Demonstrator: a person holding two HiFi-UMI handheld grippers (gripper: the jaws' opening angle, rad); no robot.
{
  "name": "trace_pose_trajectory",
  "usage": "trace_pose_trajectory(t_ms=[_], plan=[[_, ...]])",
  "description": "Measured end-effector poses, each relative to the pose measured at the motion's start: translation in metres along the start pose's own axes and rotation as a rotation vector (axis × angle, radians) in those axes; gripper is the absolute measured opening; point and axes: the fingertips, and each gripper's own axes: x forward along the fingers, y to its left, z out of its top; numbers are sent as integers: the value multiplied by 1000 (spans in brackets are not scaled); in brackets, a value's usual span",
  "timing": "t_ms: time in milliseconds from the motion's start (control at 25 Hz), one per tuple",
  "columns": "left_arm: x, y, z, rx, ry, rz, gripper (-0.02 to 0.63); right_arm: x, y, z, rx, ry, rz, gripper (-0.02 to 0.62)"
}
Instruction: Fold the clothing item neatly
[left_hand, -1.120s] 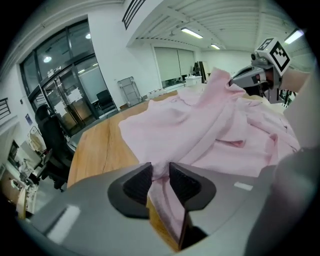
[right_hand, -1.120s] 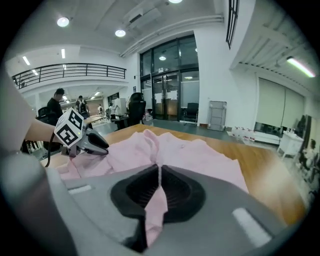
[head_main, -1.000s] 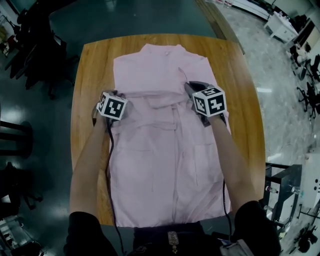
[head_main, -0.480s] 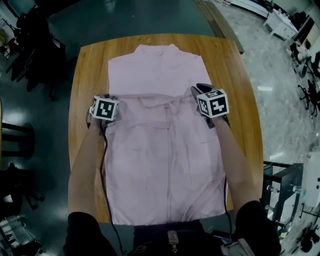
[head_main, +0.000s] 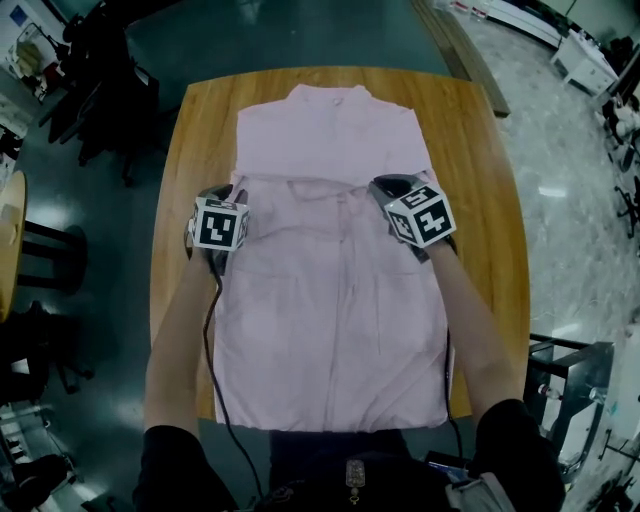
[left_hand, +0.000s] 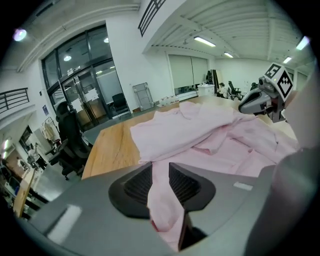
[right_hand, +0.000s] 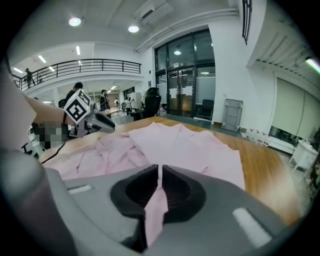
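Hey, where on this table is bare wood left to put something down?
Bare table shows in strips left and right of the shirt, and at both far corners beside its collar. The shirt crowds the whole middle.

Matt cloth shirt (head_main: 340, 300), smooth wooden table (head_main: 490, 200)
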Motion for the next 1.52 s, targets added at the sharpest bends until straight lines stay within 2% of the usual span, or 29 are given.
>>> trace_pose_trajectory(t_ms=[120, 400, 600, 840, 1120, 1400, 1520], plan=[[-28, -12, 2, -17, -57, -1, 96, -21, 16, 3, -21, -22, 10, 3], [-87, -52, -4, -41, -169, -49, 9, -75, 52, 4, -11, -88, -32, 3], [-143, -77, -21, -60, -223, -76, 8, -122, 92, -8, 9, -124, -71, 3], [-216, -92, -65, -68, -258, -86, 8, -180, 148, -36, 30, -126, -107, 3], [-276, -126, -133, -128, -279, -136, 8, -235, 217, -88, 85, -129, -140, 3], [-306, -175, -196, -217, -243, -173, 8, -281, 262, -149, 140, -117, -128, 3], [-315, -193, -215, -230, -249, -179, 8, -289, 276, -179, 169, -95, -122, 3]])
